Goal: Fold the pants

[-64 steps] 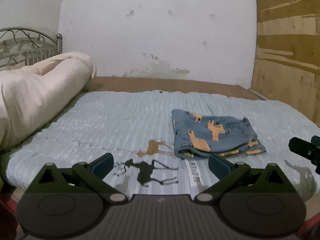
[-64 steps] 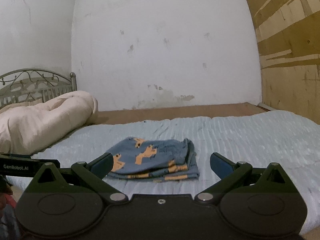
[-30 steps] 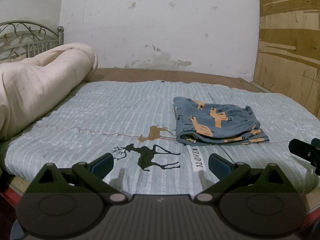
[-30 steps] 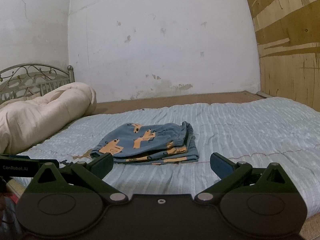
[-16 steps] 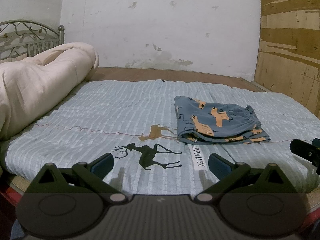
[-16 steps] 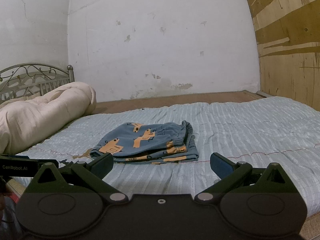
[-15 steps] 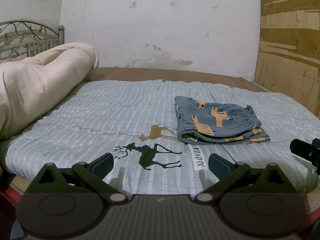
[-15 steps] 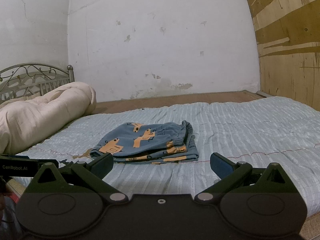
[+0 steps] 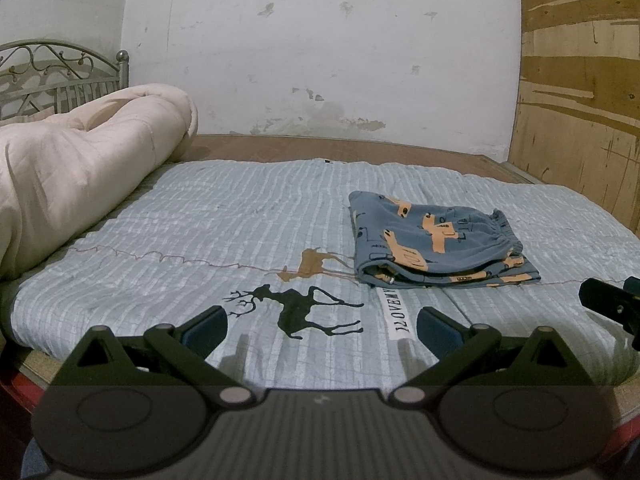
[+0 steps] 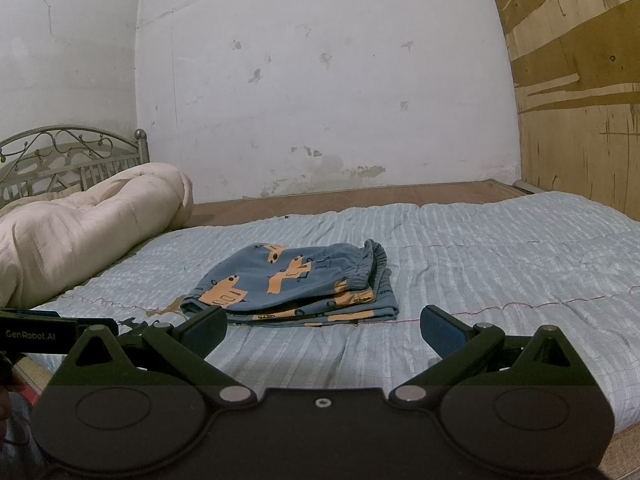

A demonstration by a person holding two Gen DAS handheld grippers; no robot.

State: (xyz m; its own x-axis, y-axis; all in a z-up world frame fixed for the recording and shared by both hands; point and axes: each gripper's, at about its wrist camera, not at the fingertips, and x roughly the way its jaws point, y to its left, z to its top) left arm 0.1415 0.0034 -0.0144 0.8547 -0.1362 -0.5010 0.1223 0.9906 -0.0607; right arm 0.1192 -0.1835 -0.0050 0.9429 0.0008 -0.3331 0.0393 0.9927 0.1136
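One pair of pants lay folded into a flat stack of layers on the bed, toward its right half and near the front edge, waistband to the right; the folding looked finished. Both grippers hung back over the front edge, well apart from it, the left gripper and right gripper each with jaws wide apart and empty. Bare cover lay all around the stack; a rolled quilt filled the left edge.
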